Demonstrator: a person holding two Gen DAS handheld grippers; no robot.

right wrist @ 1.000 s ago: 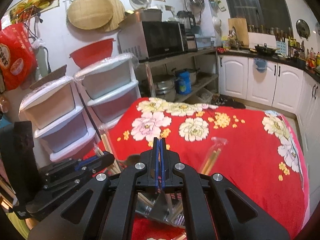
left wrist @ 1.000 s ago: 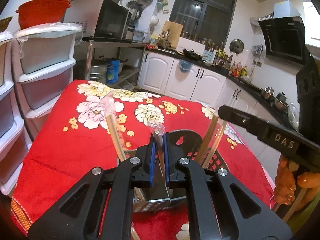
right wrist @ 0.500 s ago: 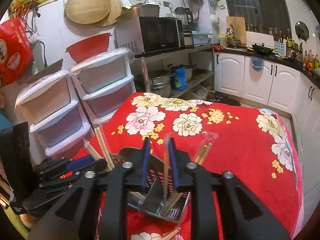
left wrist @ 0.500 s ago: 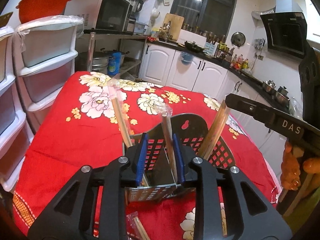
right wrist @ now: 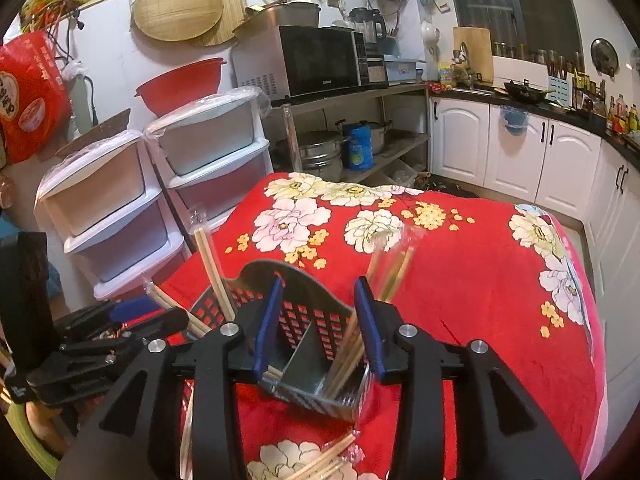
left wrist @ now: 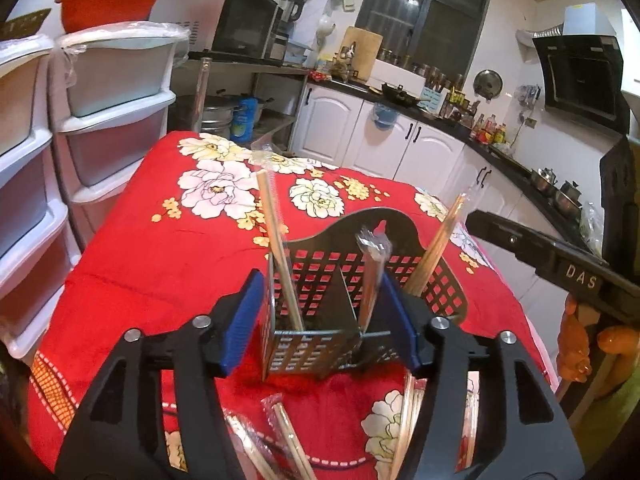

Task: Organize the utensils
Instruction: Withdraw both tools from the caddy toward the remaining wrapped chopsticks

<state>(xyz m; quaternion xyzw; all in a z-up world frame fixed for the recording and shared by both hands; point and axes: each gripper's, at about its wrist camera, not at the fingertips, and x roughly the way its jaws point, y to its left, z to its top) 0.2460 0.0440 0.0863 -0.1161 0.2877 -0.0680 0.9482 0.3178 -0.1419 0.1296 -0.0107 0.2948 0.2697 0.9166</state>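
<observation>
Item: black perforated metal utensil caddy with a steel divider (left wrist: 360,280), standing near the front edge of the red floral tablecloth (left wrist: 168,248). Contents: wrapped pair of wooden chopsticks (left wrist: 276,240) upright in its left compartment, a second wrapped pair (left wrist: 372,268) in the middle, a third (left wrist: 436,248) leaning out toward 1 o'clock at the right side. Your left gripper (left wrist: 320,320) hangs before the caddy, blue pads (left wrist: 244,320) spread wide, holding nothing. Your right gripper (right wrist: 316,320) is likewise spread and empty, framing the same caddy (right wrist: 312,344) from the other side. Stock remaining: loose wrapped chopstick pairs (left wrist: 288,440) lying on the cloth at 6 o'clock, below your left gripper, and more (right wrist: 316,464) under your right. Handling, as a judgement: the next pick is likely 1 of these; pinch mid-length so the slippery wrapper does not let the pair swing, and lower it tip-first into a compartment with room. Clearance: open cloth from 10 to 2 o'clock beyond the caddy; white plastic drawer units (right wrist: 132,208) stand at 9 o'clock off the table edge; the 2 grippers sit close, so keep their arms from crossing.
</observation>
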